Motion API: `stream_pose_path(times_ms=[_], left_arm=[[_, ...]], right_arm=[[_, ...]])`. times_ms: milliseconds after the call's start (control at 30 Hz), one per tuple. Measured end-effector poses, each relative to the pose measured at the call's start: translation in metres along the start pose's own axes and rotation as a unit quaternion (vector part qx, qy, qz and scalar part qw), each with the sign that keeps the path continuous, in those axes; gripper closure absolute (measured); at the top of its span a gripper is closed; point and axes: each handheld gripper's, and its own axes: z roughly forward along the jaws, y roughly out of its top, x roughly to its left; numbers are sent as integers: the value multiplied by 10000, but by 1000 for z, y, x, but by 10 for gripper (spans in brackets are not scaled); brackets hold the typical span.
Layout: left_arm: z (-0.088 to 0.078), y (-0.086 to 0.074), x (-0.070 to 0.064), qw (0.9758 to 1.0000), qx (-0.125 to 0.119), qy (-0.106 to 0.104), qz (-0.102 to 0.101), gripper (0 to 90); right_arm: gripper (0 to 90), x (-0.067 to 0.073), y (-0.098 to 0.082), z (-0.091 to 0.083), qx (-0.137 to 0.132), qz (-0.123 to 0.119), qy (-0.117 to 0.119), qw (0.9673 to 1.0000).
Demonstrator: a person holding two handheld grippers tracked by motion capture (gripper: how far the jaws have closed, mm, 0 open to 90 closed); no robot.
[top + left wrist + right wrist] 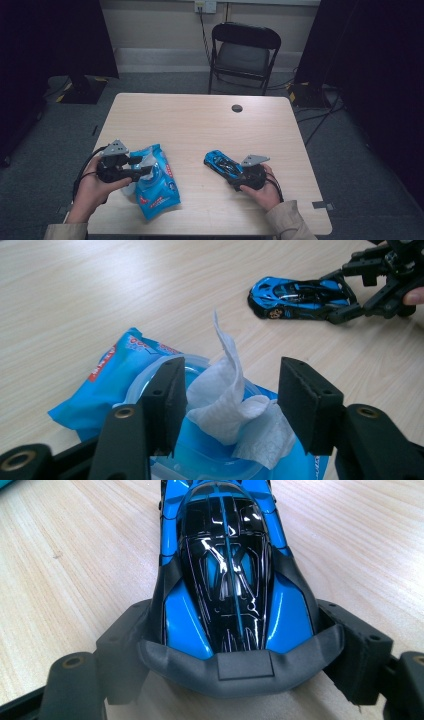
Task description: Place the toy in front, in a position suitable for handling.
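Note:
A blue pack of wet wipes lies on the table's front left, its round lid open. A white wipe sticks up out of the opening. My left gripper hovers level over the pack, and in the left gripper view the wipe stands between its jaws, which are apart and not visibly pressing on it. A blue and black toy car rests on the table at the front right. My right gripper is shut on the car's rear, with a pad on each flank.
The light wooden table has a small round cable hole near its far edge. A black folding chair stands beyond the table. Dark curtains hang at both sides, with cables on the floor.

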Motion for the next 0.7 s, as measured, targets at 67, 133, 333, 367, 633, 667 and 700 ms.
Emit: stream_pose_path(times_ms=[67, 133, 333, 367, 633, 667, 700], left_arm=[[3, 0, 0, 10000, -6, 12, -23, 491], [5, 0, 0, 9999, 12, 29, -101, 531], [8, 3, 1, 9996, 95, -52, -275, 674], [8, 3, 1, 9995, 85, -66, -288, 707], [6, 6, 2, 9997, 131, 57, -181, 852], [6, 7, 2, 9997, 131, 45, -191, 868], [5, 8, 2, 9997, 123, 27, -227, 873]], right_arm=[[224, 0, 0, 0, 1, 0, -1, 10000], [224, 0, 0, 0, 0, -1, 1, 10000], [225, 0, 0, 0, -1, -2, 0, 10000], [225, 0, 0, 0, 0, 0, -1, 10000], [225, 0, 0, 0, -1, -1, 0, 10000], [224, 0, 0, 0, -1, 1, 0, 10000], [224, 0, 0, 0, 0, 3, 1, 10000]])
